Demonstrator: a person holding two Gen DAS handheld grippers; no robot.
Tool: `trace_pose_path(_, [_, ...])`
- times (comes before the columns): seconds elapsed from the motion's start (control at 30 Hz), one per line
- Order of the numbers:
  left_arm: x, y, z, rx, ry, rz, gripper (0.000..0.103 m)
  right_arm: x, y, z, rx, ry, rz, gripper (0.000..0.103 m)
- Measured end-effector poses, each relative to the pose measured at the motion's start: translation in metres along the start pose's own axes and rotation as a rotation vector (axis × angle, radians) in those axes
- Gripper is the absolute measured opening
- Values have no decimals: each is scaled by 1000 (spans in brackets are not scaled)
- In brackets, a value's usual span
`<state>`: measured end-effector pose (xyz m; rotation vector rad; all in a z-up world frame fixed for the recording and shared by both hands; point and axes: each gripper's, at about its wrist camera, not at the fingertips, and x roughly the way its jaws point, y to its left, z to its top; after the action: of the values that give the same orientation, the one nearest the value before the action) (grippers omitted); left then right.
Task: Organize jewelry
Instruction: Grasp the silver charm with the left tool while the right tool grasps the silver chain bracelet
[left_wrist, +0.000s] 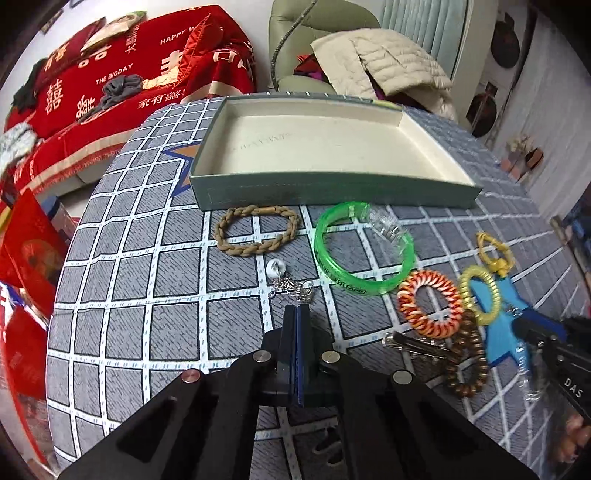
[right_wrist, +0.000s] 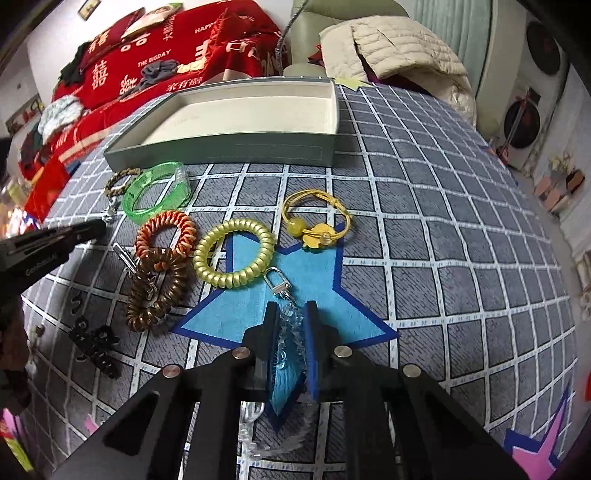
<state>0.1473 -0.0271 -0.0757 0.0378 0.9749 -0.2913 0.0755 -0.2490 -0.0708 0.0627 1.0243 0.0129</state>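
An empty green box (left_wrist: 325, 188) with a cream inside stands at the back of the table; it also shows in the right wrist view (right_wrist: 236, 153). My left gripper (left_wrist: 298, 308) is shut, its tips at a silver chain (left_wrist: 291, 286) with a white bead; whether it grips the chain is unclear. My right gripper (right_wrist: 291, 306) is open around a clear bead chain (right_wrist: 291, 325) with a silver clasp, over a blue star patch. In front of the box lie a braided tan bracelet (left_wrist: 256, 232), a green bangle (left_wrist: 364, 254), an orange coil (left_wrist: 428, 304), a yellow coil (right_wrist: 233, 257), a brown coil (right_wrist: 155, 291) and a yellow elastic band (right_wrist: 317, 221).
A metal hair clip (left_wrist: 417, 341) lies by the brown coil. A black beaded item (right_wrist: 94, 343) lies at the left in the right wrist view. The table has a grey checked cloth. A red-covered sofa and a chair with a beige jacket stand behind it.
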Motion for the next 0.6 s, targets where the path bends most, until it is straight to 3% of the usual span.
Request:
trace_pose_path(0.3, [-32,3,8,9,-72,-38,21,-39,-13,25,67,-92,139,8])
trace_pose_path(0.4, [-31,8,11,-24,-64,-40,21,-46,-12,32,60,-120,143,6])
trace_pose_path(0.6, [-24,12,9,-105,-60,60,21,-39,-20,25,105,-83,183,4])
